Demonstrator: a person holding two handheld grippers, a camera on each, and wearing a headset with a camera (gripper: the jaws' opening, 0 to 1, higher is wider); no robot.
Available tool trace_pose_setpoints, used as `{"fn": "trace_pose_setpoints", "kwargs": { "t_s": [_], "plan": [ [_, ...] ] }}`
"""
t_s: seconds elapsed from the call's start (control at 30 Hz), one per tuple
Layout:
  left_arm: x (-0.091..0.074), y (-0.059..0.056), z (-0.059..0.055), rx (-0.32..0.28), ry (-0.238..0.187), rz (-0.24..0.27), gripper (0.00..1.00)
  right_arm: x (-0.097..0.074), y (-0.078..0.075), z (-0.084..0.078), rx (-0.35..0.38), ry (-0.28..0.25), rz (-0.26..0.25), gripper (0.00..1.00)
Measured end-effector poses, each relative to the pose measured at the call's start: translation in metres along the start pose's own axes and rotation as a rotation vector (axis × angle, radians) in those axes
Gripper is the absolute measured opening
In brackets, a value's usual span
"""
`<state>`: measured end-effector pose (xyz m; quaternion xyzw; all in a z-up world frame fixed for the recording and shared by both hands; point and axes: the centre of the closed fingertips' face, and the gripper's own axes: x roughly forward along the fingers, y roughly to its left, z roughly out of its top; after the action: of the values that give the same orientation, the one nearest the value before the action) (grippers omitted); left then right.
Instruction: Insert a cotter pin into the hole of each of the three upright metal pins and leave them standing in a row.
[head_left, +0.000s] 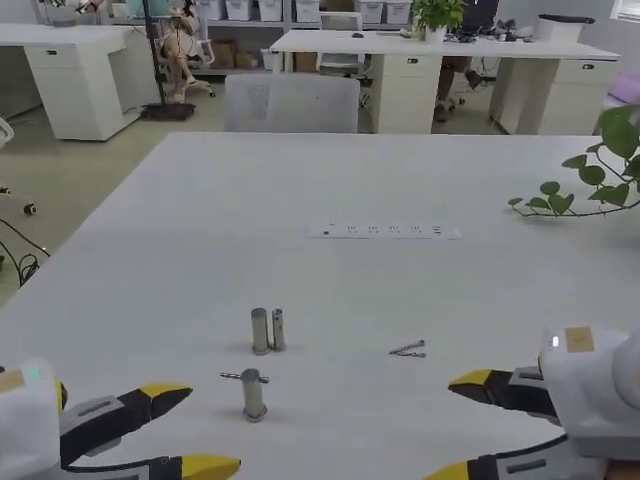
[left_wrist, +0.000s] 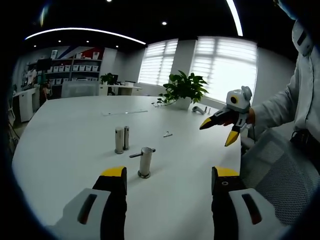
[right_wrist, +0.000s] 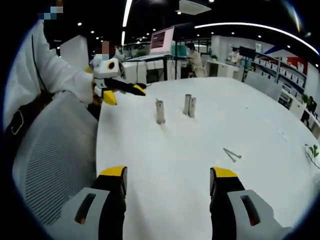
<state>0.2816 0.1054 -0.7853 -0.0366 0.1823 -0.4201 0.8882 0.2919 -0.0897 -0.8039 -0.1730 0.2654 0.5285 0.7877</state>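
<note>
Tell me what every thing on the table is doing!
Nearest silver metal pin: upright, thin cotter pin through its top.
Two farther silver metal pins: upright, close together, no cotter pins.
Loose thin metal cotter pins: lying flat.
Left yellow-tipped gripper: open, empty.
Right yellow-tipped gripper: open, empty.

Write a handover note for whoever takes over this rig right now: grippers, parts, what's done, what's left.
Left gripper and right gripper: both open, empty, hovering over the near edge of the table.
Front metal pin: upright, cotter pin through its hole. Done.
Two bare metal pins: upright, side by side behind it.
Loose cotter pins: lying on the table to the right.
Left: fit both bare pins, then line up all three.
</note>
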Motion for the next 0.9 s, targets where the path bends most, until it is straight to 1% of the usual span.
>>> {"fn": "trace_pose_setpoints", "kwargs": {
  "t_s": [0.1, 0.17, 0.23, 0.37, 0.6, 0.77, 0.9],
  "plan": [
    [-0.002, -0.002, 0.002, 0.015, 0.005, -0.001, 0.70, 0.002, -0.002, 0.000, -0.001, 0.003, 0.005, 0.69],
    [-0.004, -0.003, 0.003, 0.019, 0.001, 0.000, 0.71, 0.004, -0.004, 0.001, -0.005, 0.006, 0.009, 0.69],
    [-0.005, -0.003, 0.004, 0.019, -0.001, 0.003, 0.72, 0.007, -0.007, 0.004, -0.009, 0.009, 0.012, 0.69],
    [-0.007, -0.006, 0.004, 0.033, 0.007, 0.003, 0.74, 0.016, -0.015, 0.012, -0.017, 0.008, 0.022, 0.69],
    [-0.012, -0.010, 0.006, 0.026, -0.002, 0.001, 0.76, 0.040, -0.030, 0.031, -0.035, 0.005, 0.047, 0.68],
    [-0.016, -0.009, 0.006, 0.018, -0.008, 0.010, 0.76, 0.062, -0.042, 0.052, -0.053, -0.010, 0.068, 0.66],
    [-0.019, -0.007, 0.006, 0.008, -0.012, 0.023, 0.76, 0.077, -0.048, 0.064, -0.072, -0.014, 0.081, 0.63]
  ]
}}
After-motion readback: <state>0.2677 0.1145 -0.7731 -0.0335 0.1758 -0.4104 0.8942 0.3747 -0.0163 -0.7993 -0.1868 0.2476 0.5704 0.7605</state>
